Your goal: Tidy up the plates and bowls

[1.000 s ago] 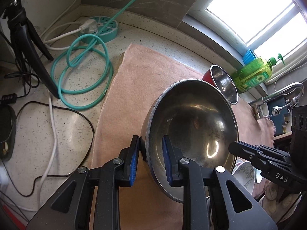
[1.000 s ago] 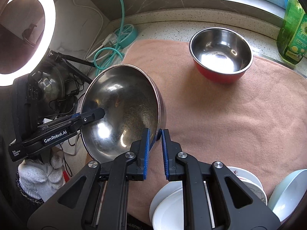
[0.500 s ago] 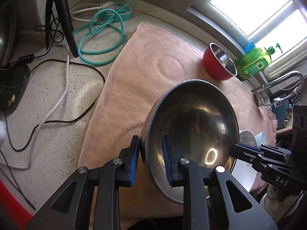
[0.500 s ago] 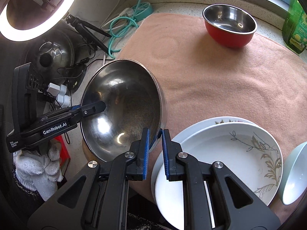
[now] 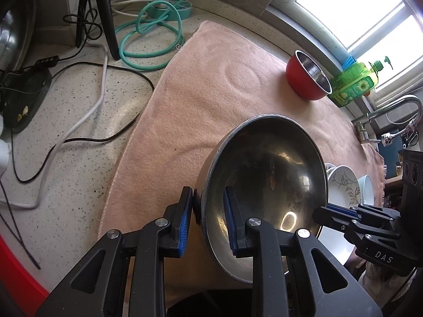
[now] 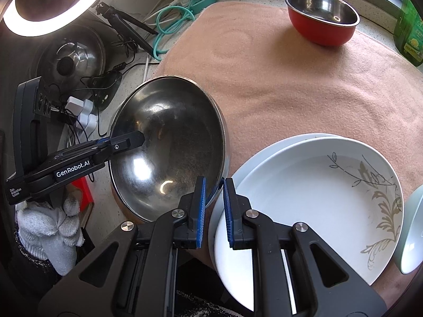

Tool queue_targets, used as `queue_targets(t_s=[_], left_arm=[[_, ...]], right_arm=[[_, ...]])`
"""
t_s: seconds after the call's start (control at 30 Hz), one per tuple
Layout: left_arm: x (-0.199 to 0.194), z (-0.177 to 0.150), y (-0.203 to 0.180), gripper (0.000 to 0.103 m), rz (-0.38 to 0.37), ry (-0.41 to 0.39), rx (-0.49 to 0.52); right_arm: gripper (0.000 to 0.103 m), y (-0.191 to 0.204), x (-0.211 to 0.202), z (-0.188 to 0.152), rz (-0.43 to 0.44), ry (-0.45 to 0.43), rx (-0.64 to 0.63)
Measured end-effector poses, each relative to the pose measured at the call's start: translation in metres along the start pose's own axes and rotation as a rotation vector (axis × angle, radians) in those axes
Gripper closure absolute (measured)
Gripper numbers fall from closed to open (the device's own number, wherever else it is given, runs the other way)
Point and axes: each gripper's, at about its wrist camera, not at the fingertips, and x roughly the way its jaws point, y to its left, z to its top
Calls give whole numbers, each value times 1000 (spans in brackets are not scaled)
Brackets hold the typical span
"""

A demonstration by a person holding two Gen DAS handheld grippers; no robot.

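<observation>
A large steel bowl (image 5: pixel 267 174) is held tilted above the pink towel (image 5: pixel 211 100), gripped on its rim from two sides. My left gripper (image 5: pixel 207 211) is shut on its left rim. My right gripper (image 6: pixel 213 198) is shut on the opposite rim; the bowl also shows in the right wrist view (image 6: pixel 169 142). A stack of white plates with a leaf pattern (image 6: pixel 317 200) lies at the towel's near right. A pale blue bowl (image 6: pixel 412 232) sits beside the plates. A small red steel bowl (image 6: pixel 322 21) stands at the towel's far side.
A green dish soap bottle (image 5: pixel 354 84) and a faucet (image 5: pixel 396 111) stand by the window. A teal hose (image 5: pixel 150 37), cables and a power strip cover the counter left of the towel. A ring light (image 6: pixel 47 2) and a pot lid (image 6: pixel 68 55) are at far left.
Both grippers have pulled back and up toward the near edge with the steel bowl between them. The plates, the pale bowl and more of the counter have come into view.
</observation>
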Motion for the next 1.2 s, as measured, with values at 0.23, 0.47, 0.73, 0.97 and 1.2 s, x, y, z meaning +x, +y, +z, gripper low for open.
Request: queue_targets(t_s=[0.23,0.47,0.73,0.97,1.2], left_arm=[[-1,1,2,82,6,0,-12],[2,1,4,82,9,19,-16],[-1,4,4,80,11,14,-13],[-8,10,5,70,21,-8,-7],[-16,23,0,60,13,-38,-5]], right_arm=[[89,4,4,3,1,9,-12],[89,6,5,4,2,10,-26],[87,9,0,5,-18,-8,-50],[53,1,-13,7,-38,-59,-34],[37,-5,-33,11,-33,-114,-12]])
